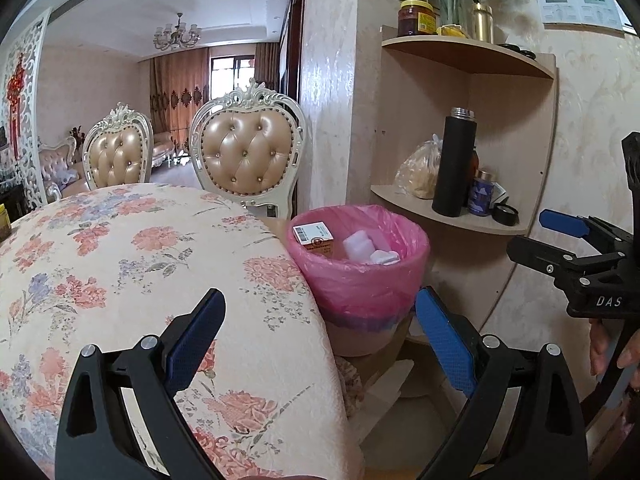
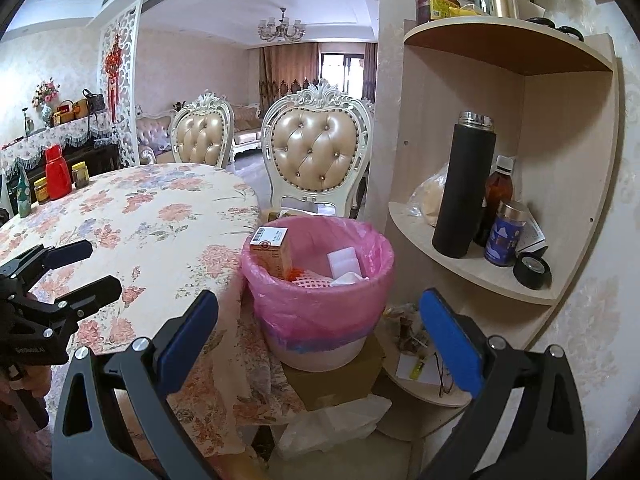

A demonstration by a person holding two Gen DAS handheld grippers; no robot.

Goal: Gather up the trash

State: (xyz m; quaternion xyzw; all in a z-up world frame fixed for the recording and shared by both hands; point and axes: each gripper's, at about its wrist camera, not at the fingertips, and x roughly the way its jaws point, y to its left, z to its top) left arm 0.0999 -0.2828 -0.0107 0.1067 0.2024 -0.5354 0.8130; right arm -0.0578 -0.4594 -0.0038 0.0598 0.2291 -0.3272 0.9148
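A trash bin (image 1: 362,280) lined with a pink bag stands beside the table on a cardboard box; it also shows in the right wrist view (image 2: 320,312). Inside lie a small orange carton (image 2: 270,256) with a white barcode label, white foam pieces (image 2: 344,262) and a pink mesh piece. My left gripper (image 1: 320,320) is open and empty, low over the table edge in front of the bin. My right gripper (image 2: 318,320) is open and empty, just before the bin. Each gripper shows in the other's view, right (image 1: 560,236) and left (image 2: 86,268).
A floral tablecloth covers the table (image 2: 140,216), with a red bottle (image 2: 57,174) and jars at its far end. Two tufted chairs (image 2: 318,152) stand behind. A corner shelf (image 2: 480,272) holds a black flask (image 2: 464,184), bottles and tape. Paper and plastic litter lies on the floor (image 2: 332,420).
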